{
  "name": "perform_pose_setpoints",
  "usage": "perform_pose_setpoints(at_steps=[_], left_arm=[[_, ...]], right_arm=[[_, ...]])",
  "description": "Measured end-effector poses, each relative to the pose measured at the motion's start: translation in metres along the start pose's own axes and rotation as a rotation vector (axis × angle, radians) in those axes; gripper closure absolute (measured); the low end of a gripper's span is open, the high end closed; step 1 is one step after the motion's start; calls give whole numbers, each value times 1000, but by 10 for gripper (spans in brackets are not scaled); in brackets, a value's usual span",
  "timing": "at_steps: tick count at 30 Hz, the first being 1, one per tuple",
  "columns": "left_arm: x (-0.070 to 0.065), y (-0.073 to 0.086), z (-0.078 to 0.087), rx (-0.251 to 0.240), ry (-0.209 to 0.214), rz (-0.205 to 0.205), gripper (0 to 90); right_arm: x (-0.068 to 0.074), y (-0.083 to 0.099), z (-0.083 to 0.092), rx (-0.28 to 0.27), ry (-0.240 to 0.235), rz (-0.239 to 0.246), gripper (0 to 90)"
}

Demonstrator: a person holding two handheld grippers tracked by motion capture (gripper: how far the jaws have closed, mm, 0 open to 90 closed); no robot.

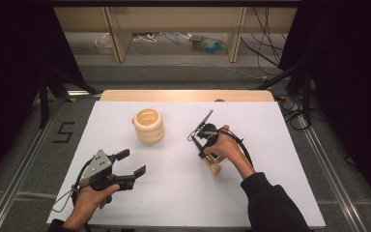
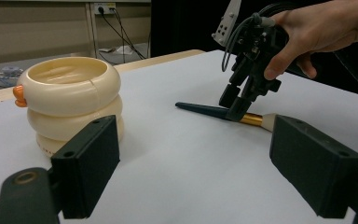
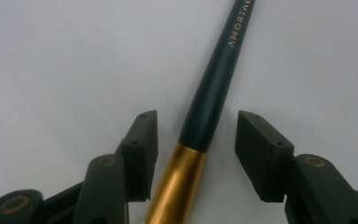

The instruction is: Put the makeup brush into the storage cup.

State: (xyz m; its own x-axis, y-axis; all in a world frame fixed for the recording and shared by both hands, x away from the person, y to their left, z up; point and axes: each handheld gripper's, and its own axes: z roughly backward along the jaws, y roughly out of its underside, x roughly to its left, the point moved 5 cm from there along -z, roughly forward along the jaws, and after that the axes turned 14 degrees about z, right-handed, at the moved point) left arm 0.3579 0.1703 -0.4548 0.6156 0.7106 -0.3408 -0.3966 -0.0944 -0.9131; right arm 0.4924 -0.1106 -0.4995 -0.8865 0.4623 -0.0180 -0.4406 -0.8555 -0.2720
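Right gripper [image 3: 193, 140] is lowered over the makeup brush [image 3: 205, 107], which lies flat on the white table [image 1: 183, 193]; its jaws are apart, one on each side of the handle, not yet pressed against it. Left gripper [image 1: 128, 163] is held open, well apart.

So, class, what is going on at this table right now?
A person holds a two-jaw gripper in each hand over a white table. The right gripper is lowered over a makeup brush with a dark green handle and gold ferrule lying flat, jaws either side of it with a gap on one side at least. The left gripper hovers open and empty. A cream holder of stacked rings stands apart.
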Motion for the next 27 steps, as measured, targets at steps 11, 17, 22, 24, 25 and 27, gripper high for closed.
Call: perform_pose_setpoints(at_steps=[11,17,22,24,25,27], left_arm=[[0,0,0,1,3,1,159],[-1,1,-1,0,3,13,159],[0,0,0,9,-3,-4,159],[0,1,0,11,-5,-5,159],[0,1,0,13,-5,-7,159],[0,1,0,12,-5,-6,159]], right_arm=[[1,-4,-3,22,-13,-1,572],[0,-2,-5,45,-18,-12,588],[1,-3,-6,47,-17,-20,606],[1,-3,-6,50,-13,-9,621],[1,-3,-6,49,-12,-4,630],[0,-3,-6,57,-7,3,643]])
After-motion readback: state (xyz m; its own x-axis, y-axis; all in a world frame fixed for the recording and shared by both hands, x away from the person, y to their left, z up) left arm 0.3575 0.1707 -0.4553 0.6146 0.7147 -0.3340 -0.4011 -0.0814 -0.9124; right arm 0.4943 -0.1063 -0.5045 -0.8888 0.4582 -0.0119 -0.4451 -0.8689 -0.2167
